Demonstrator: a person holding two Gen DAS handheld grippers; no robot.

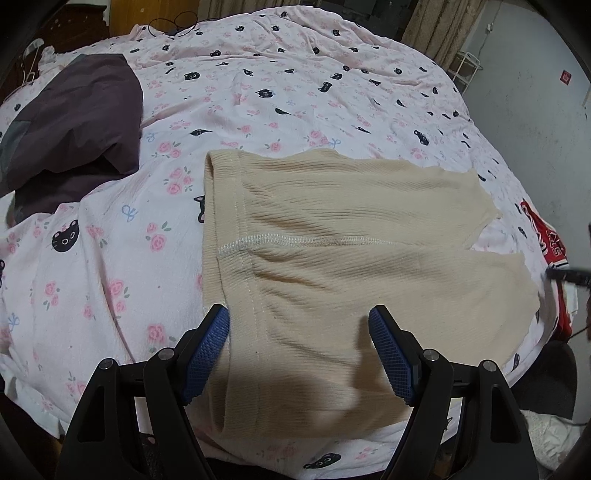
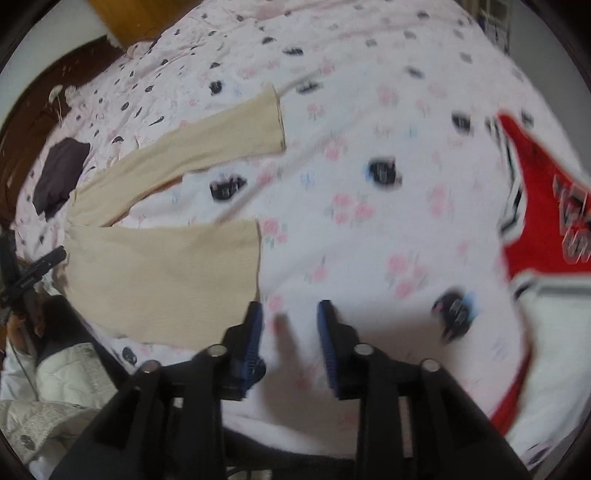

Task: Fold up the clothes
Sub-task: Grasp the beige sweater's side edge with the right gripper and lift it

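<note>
Red jersey [image 2: 546, 206] clearest from right wrist view

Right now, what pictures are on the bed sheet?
Black cat faces and pink roses on the bed sheet, clearest in the left wrist view.

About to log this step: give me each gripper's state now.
Left gripper: open, holding nothing, over the beige pants.
Right gripper: open, holding nothing, over the bedsheet.

Home bedroom. Bed spread with pink sheet [image 1: 280, 96], cat-and-rose print, fills the view. Clothes laid on it: beige ribbed shorts [image 1: 351, 240] at centre, dark garment [image 1: 81, 110] at 10 o'clock. Curtain [image 1: 439, 26] at 1 o'clock; wooden furniture [image 1: 155, 13] at 11.
</note>
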